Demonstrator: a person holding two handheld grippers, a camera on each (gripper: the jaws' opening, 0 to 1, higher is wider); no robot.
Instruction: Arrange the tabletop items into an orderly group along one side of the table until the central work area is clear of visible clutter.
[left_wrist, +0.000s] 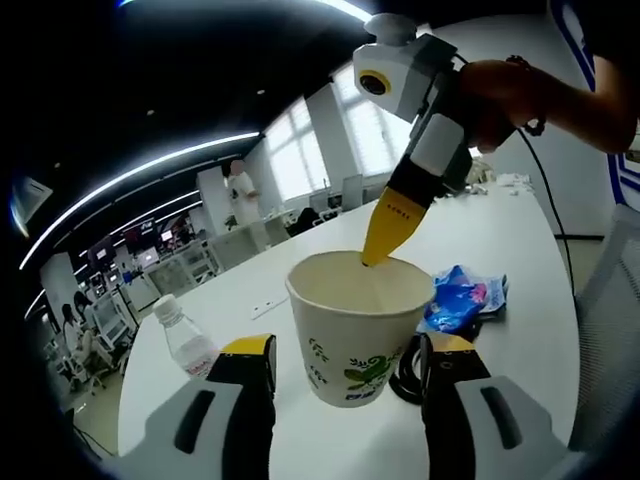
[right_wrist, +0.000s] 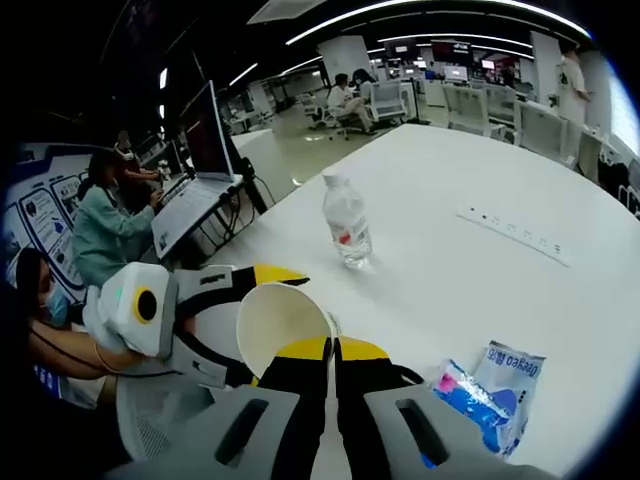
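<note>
A white paper cup (left_wrist: 360, 320) with a green leaf print stands upright on the white table (left_wrist: 520, 240). My left gripper (left_wrist: 348, 360) is open, one jaw on each side of the cup's base with small gaps. My right gripper (left_wrist: 375, 245) reaches down from the upper right, its yellow tips on the cup's far rim. In the right gripper view, the right gripper (right_wrist: 330, 350) is shut on the rim of the cup (right_wrist: 280, 325). The left gripper's yellow fingers (right_wrist: 275, 275) flank the cup from the left.
A small water bottle (right_wrist: 347, 225) stands on the table beyond the cup, also left of it (left_wrist: 185, 340). A blue packet (right_wrist: 490, 390) and a black cable loop (left_wrist: 405, 375) lie right of the cup. A white power strip (right_wrist: 515, 235) lies farther off. People sit at a laptop (right_wrist: 195, 170).
</note>
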